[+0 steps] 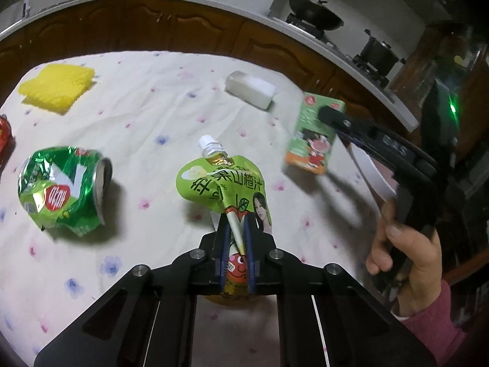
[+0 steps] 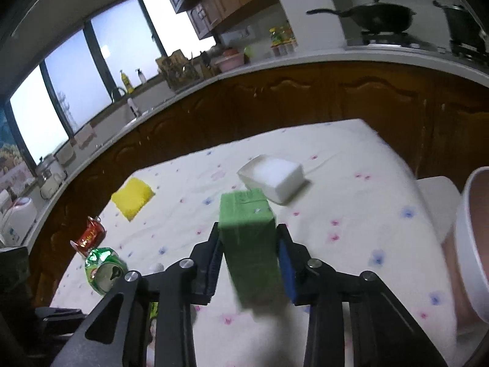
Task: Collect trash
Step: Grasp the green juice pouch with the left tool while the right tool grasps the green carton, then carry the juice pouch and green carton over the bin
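My left gripper (image 1: 236, 229) is shut on a green juice pouch (image 1: 226, 180) with a white spout, held above the table. My right gripper (image 2: 248, 232) is shut on a green juice carton (image 2: 249, 238), lifted off the cloth; the carton also shows in the left wrist view (image 1: 311, 134) with the right gripper (image 1: 331, 116) clamped on it. A crushed green can (image 1: 61, 186) lies on the cloth at left and also shows in the right wrist view (image 2: 102, 267). A red can (image 2: 90, 234) lies beyond it.
A yellow sponge (image 1: 56, 87) and a white foam block (image 1: 250, 90) lie at the back of the flowered tablecloth (image 1: 146, 122). A white bin rim (image 2: 470, 244) stands off the table's right edge. Brown cabinets and a counter with pans run behind.
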Motion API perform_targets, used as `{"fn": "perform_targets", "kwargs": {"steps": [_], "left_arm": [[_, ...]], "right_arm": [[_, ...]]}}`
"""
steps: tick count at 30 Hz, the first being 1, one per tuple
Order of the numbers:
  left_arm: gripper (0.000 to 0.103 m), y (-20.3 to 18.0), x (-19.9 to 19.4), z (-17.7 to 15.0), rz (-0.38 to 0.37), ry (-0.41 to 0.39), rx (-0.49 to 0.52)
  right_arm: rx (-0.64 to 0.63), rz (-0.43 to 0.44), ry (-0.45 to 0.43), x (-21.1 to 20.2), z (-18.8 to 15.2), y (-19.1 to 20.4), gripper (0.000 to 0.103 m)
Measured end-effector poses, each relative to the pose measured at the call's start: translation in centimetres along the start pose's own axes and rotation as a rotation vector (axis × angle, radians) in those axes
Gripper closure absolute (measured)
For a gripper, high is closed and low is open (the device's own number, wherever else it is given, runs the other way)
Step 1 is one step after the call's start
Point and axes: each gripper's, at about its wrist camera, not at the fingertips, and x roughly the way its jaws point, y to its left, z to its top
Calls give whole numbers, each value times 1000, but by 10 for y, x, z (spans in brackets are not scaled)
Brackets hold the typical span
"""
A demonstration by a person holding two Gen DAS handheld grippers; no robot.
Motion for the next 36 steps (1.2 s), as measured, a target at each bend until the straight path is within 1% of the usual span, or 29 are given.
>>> {"fn": "perform_targets", "kwargs": {"steps": [3,8,15,20,28,36], "left_arm": [[96,-6,-1,3,-3,-12,14],[96,-19,-6,11,-27,-36,30],[96,-47,-10,21,-67,-62,76],[96,-68,-8,26,-99,-71,103],[96,-103,-1,32,-136,-71,151],[96,-132,10,36,-167,-60,191]], "right_arm": [[14,-11,-25,-21,-2,-9,70],[40,-14,-38,-47,-7,-20,70],[72,-31,-103,-93,-15,-32,70],[86,-54,-125,-112,-17,-43,70],[139,-114,-176,-150,-26,-76,70],[176,-153,-201,-170,-33,-98,70]]}}
